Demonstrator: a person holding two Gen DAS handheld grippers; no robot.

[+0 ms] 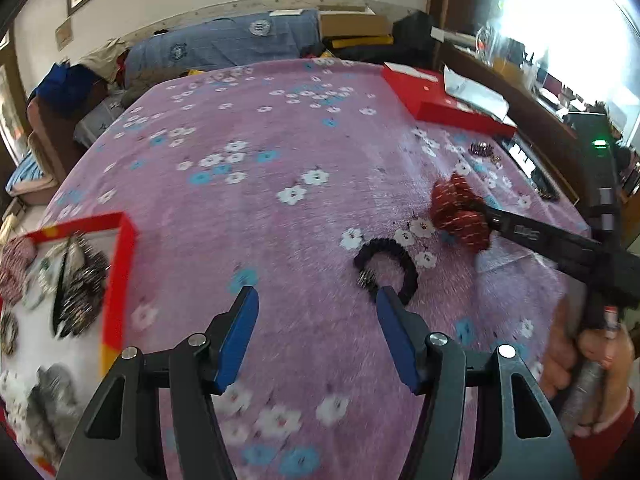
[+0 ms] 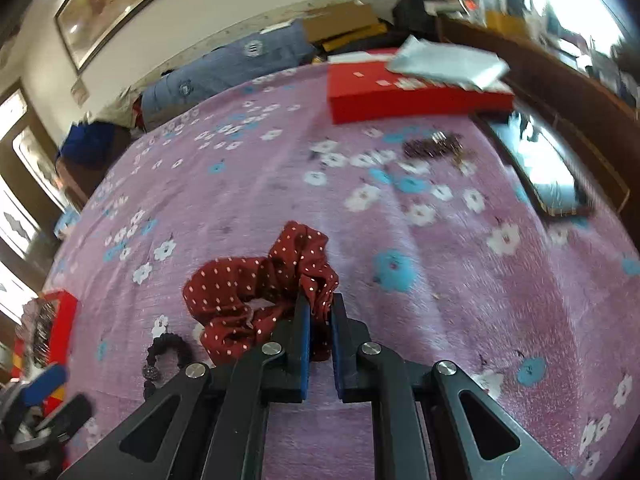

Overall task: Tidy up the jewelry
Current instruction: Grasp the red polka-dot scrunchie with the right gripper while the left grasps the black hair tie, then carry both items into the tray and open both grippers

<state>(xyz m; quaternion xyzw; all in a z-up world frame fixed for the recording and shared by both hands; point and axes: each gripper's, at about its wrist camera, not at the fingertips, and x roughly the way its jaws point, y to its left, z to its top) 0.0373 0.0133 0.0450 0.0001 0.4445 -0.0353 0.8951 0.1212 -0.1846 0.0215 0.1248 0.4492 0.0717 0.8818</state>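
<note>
A dark red scrunchie with white dots (image 2: 256, 292) lies on the purple flowered cloth, and my right gripper (image 2: 320, 308) is shut on its right edge. In the left wrist view the same red scrunchie (image 1: 460, 212) shows at the right, pinched by the right gripper (image 1: 480, 210). A black hair tie with a small charm (image 1: 386, 270) lies just ahead of my left gripper (image 1: 316, 300), which is open and empty above the cloth. The hair tie (image 2: 166, 354) also shows at lower left of the right wrist view. A red-rimmed tray (image 1: 120, 264) at the left holds several hair ties and bracelets.
A red box lid (image 2: 400, 92) with grey paper on it lies at the far right of the cloth. A dark bracelet pile (image 2: 434, 146) sits before it. A framed mirror (image 2: 548, 168) lies at the right edge. A person's hand (image 1: 592, 360) grips the right tool's handle.
</note>
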